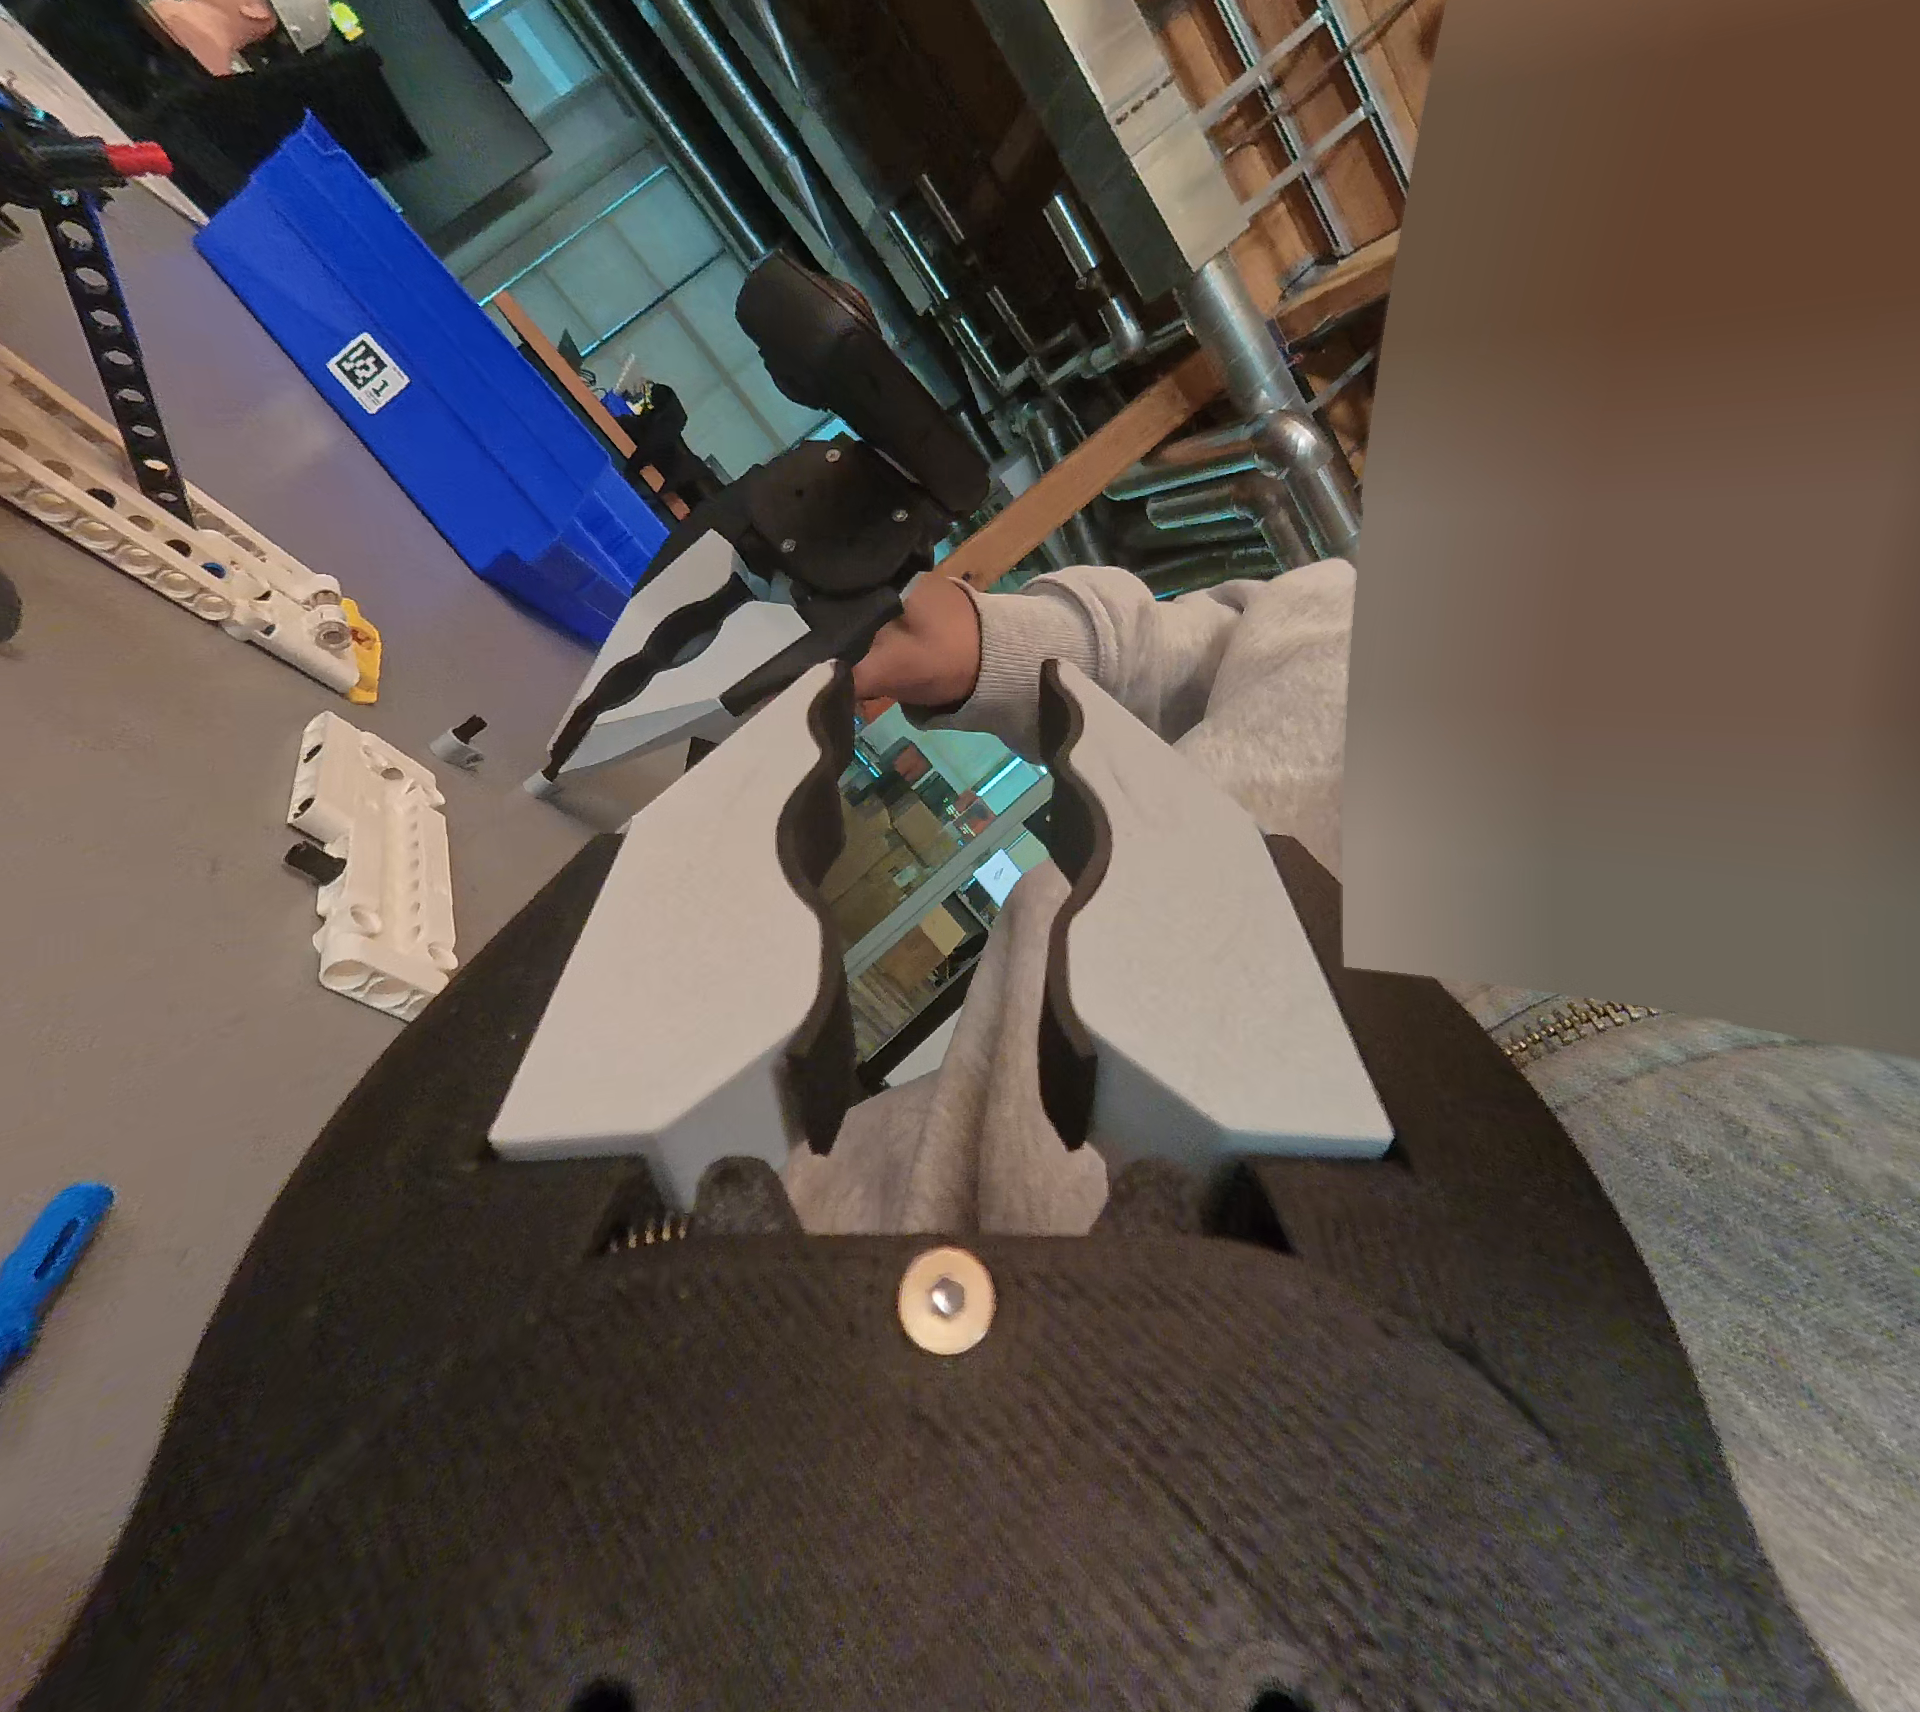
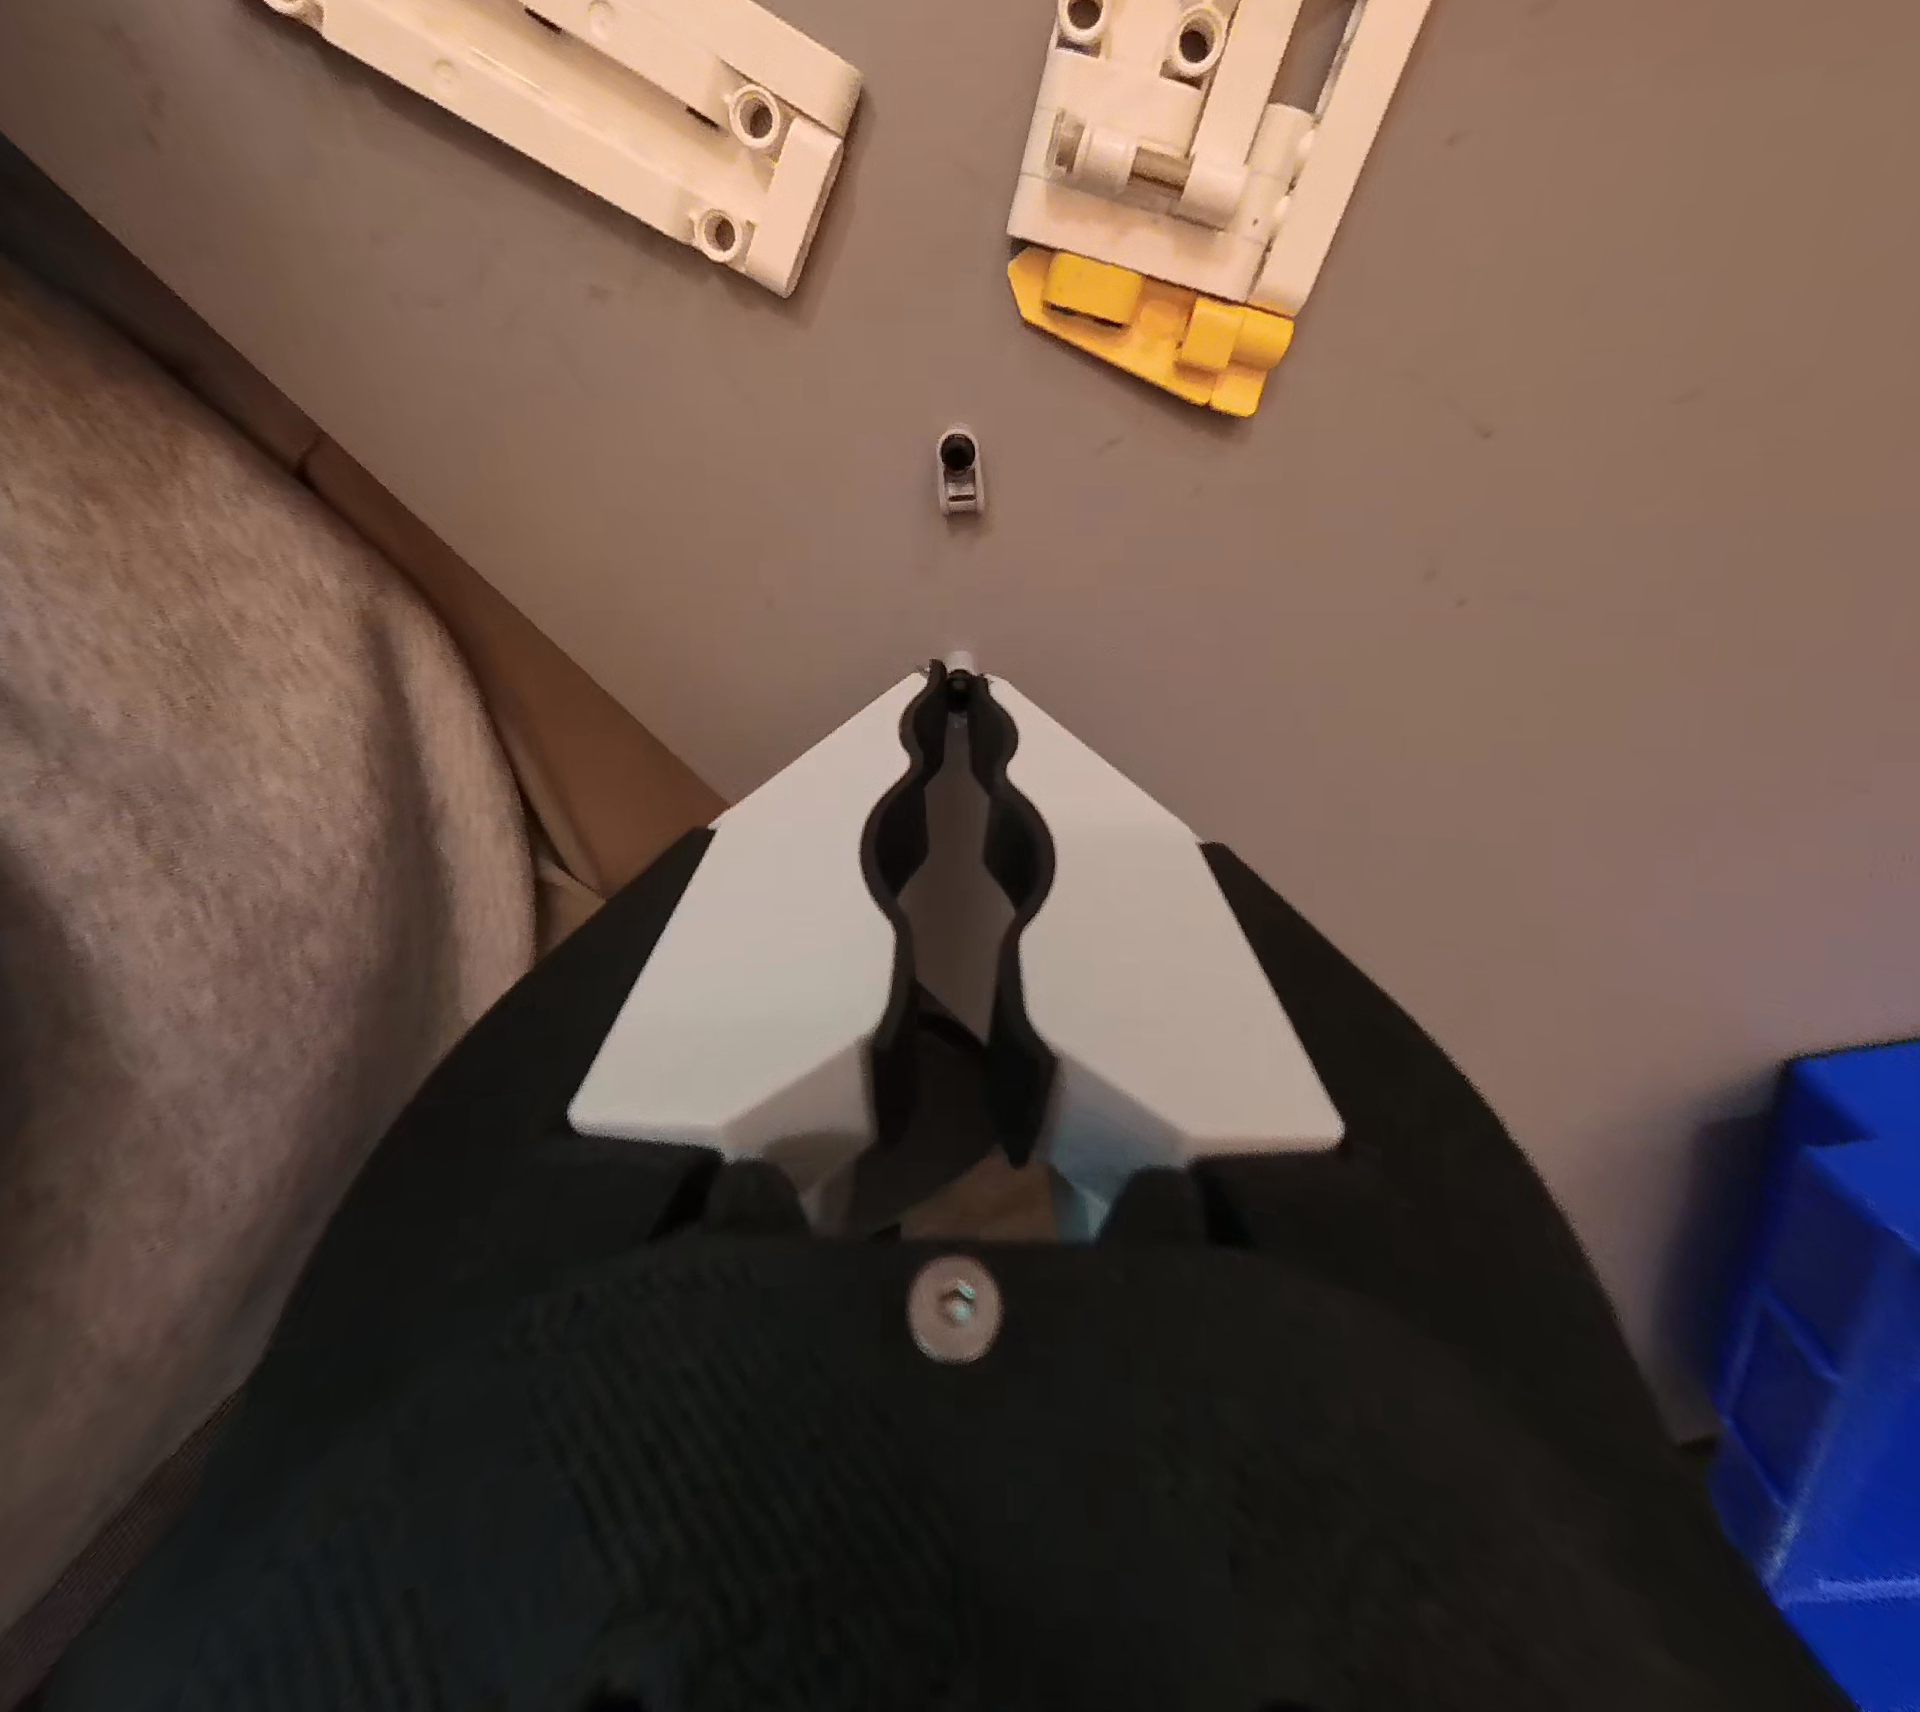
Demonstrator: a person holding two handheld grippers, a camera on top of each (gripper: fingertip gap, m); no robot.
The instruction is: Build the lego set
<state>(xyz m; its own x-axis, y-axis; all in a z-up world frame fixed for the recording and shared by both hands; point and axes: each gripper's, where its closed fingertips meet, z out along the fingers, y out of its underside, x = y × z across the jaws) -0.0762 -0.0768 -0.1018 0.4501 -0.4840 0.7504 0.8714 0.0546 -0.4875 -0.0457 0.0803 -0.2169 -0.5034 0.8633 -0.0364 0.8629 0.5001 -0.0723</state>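
Two tongs are working at this moment, and only one is carrying anything. My right gripper [image 2: 958, 683] is pinching a small grey pin [image 2: 960, 663] at its very tips, jaws pressed nearly together around it, hovering above the grey table [image 2: 1558, 727]. My left gripper [image 1: 940, 841] is standing spread and empty, tilted up and away from the work, pointing toward my own sleeve and the room beyond.

I am judging the step in hand as part pickup: the pin is lifted and is awaiting insertion. A second small grey connector [image 2: 958, 473] is lying just ahead of the tips. Farther on, the white beam assembly with the yellow end piece [image 2: 1174, 135] is lying to the right, and a white panel piece [image 2: 520, 31] to the left, the two well apart.

The next move is calling for carrying the pin to one of the round holes and lining it up squarely; which hole, I cannot tell. My left gripper is likely needing to come down and steady the receiving piece.

Also noted: a blue bin [image 1: 416, 374] is sitting at the table's far side, a small blue tool [image 1: 47, 1257] at the near edge, and a black perforated beam [image 1: 114, 353] is rising from the long assembly. Nothing is blocking the path; the loose connector is the only item close enough to be knocked.
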